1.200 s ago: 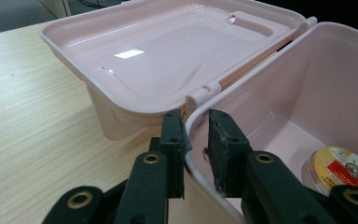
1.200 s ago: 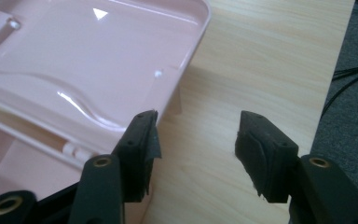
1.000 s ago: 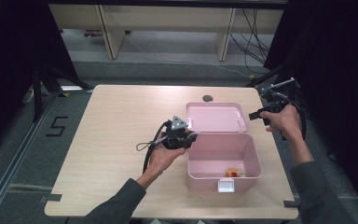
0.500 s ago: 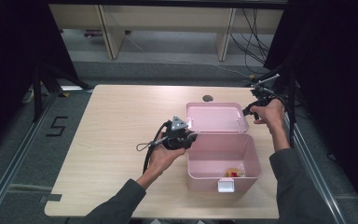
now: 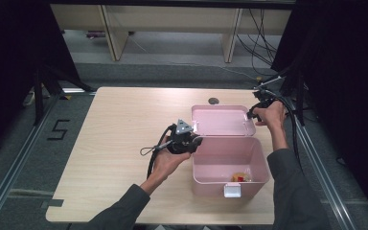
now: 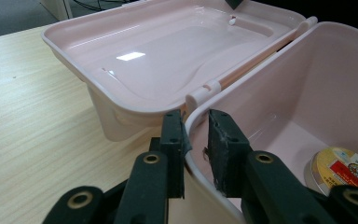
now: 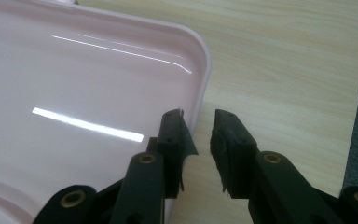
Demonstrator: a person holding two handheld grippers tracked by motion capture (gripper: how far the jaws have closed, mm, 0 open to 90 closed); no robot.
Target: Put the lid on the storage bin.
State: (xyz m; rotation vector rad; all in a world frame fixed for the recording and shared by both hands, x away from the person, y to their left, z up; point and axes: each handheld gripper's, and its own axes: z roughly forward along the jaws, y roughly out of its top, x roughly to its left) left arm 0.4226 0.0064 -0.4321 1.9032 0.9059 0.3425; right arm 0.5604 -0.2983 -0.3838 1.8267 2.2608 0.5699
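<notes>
A pink plastic box [image 5: 230, 153] stands open on the table, its lid [image 5: 220, 120] laid flat behind it. My left gripper [image 5: 194, 142] is shut on the box's left rim [image 6: 193, 116] beside the hinge, one jaw outside the wall and one inside. A round gold and red tin [image 6: 342, 170] lies on the box floor [image 5: 239, 177]. My right gripper [image 5: 254, 111] is at the lid's far right corner. Its jaws [image 7: 198, 123] have just been closing and still stand apart, with the lid's rim [image 7: 204, 60] running down between them against the left jaw.
The wooden table [image 5: 124, 115] has bare room left of the box. A small dark round spot [image 5: 213, 101] lies behind the lid. The right table edge is close to my right hand. A white latch [image 5: 232, 190] is on the box front.
My right hand has come in from beyond the table's right edge, leftward and down to the lid's corner. The left hand and the box have stayed put.
</notes>
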